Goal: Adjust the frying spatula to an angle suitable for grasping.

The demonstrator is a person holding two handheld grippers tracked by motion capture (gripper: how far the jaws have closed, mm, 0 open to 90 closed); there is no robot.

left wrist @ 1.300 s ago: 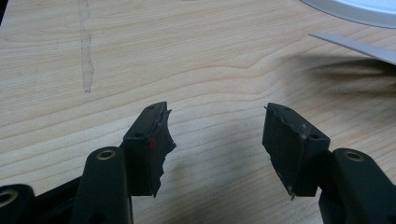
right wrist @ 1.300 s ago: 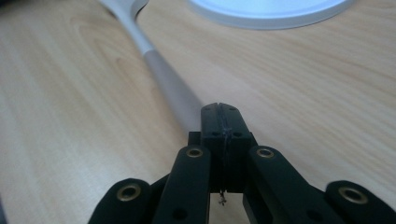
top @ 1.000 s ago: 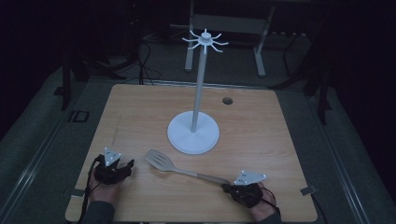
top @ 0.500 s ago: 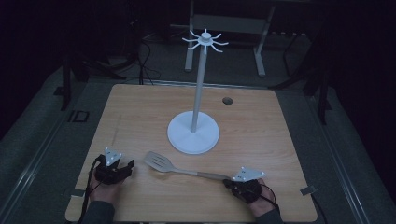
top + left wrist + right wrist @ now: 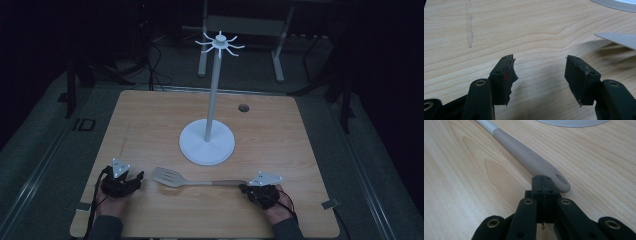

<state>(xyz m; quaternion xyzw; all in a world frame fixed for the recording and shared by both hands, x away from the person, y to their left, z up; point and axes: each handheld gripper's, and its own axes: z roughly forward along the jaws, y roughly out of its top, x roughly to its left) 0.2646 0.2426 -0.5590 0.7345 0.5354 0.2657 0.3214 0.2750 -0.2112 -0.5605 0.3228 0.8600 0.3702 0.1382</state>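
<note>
A slotted spatula (image 5: 169,176) lies flat on the wooden table (image 5: 150,120), head to the left and handle running right. My right gripper (image 5: 244,187) is at the handle's end. In the right gripper view the gripper (image 5: 543,180) is shut, its tips touching the looped end of the spatula handle (image 5: 524,152), with nothing between the jaws. My left gripper (image 5: 139,176) rests on the table left of the spatula head. In the left gripper view it (image 5: 539,67) stands open over bare wood, with the spatula blade (image 5: 621,40) off to the right.
A white hook stand (image 5: 206,142) with a round base and a tall pole stands mid-table, just behind the spatula. Its base edge shows as a stand base (image 5: 619,3) and a stand base (image 5: 574,122). A small dark hole (image 5: 243,107) sits at the back right.
My right gripper has edged forward up to the end of the spatula handle. The left gripper and the spatula have stayed put.
</note>
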